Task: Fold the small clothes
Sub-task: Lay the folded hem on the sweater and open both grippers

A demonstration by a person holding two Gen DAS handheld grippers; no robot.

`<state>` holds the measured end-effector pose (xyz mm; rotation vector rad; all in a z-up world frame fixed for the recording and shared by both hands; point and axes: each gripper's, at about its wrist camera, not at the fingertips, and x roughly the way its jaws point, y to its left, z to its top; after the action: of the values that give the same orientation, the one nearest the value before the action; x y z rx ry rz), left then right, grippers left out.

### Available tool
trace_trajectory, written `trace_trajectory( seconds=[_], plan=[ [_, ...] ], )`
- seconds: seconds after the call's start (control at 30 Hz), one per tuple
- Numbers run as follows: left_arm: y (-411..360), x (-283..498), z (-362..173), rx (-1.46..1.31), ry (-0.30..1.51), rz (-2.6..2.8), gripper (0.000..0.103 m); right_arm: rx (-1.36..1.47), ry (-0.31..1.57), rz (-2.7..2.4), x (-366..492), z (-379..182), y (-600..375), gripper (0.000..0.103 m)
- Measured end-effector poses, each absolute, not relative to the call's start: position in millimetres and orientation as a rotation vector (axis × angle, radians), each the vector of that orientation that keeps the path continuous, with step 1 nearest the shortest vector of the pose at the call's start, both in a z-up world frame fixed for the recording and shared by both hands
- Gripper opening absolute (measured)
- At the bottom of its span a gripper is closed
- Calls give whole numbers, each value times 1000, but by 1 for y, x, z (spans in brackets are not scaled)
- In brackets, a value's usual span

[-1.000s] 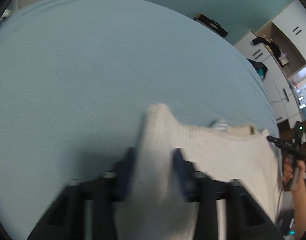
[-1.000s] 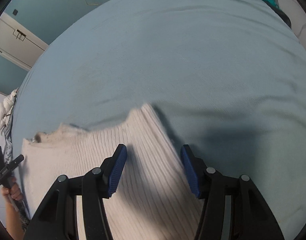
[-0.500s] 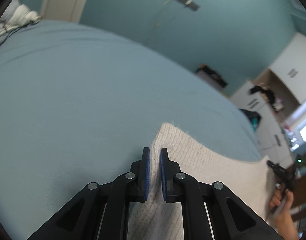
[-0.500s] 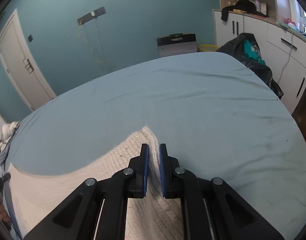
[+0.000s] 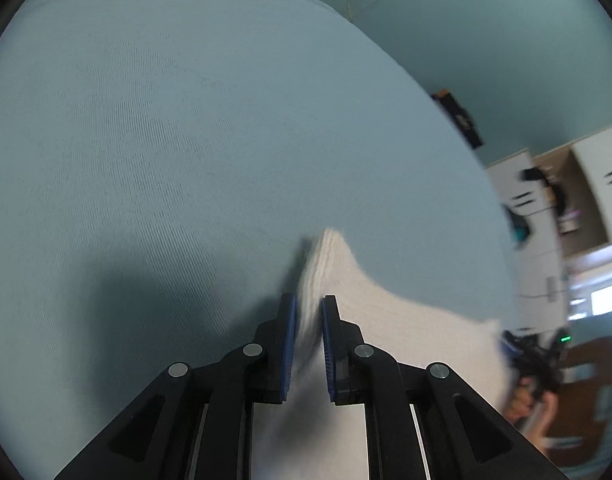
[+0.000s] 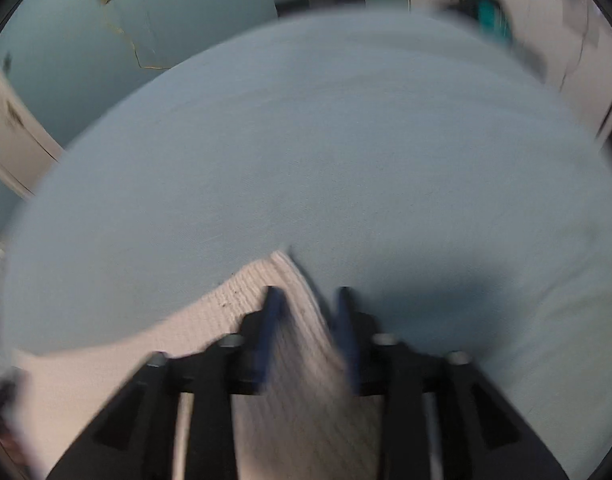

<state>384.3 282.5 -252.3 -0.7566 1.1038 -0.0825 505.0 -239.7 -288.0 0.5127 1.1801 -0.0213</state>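
Left wrist: left tongs point(image 5: 308, 312) opening, white knit point(image 5: 386, 320) corner btwn; right tongs point(image 6: 308, 300) same.

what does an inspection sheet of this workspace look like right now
surface: blue sheet, a few creases
job's things: cream knit, corners raised off the sheet
clutter: nothing seen on the sheet
grippers: left gripper jaws opening slightly, pads against the knit; right gripper jaws opening, knit between them, blurred
cables: thin wire on the wall
surroundings: teal wall, white cabinets, door
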Motion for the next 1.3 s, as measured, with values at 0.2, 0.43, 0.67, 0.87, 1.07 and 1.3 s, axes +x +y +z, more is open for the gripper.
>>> trace_trajectory(
  seconds=[0.2,0.43,0.67,0.87,1.07,1.3],
  plan=[
    [272,315,-161,-611,988,-181,103,558,1030,132,385,-175,-301,84],
    [210,219,-109,-442,932,-217,103,412,1031,166,230,-139,-336,86],
    [151,186,-160,-250,1049,-180,103,389,993,112,187,-198,-327,85],
    [154,181,-200,-145,1151,-147,103,57,944,268,194,-211,-290,85],
    [153,188,-217,-141,1148,-131,103,44,934,378,215,-215,-286,68],
    [141,185,-222,-116,1132,-96,103,-3,910,460,192,-214,-283,18]
  ],
)
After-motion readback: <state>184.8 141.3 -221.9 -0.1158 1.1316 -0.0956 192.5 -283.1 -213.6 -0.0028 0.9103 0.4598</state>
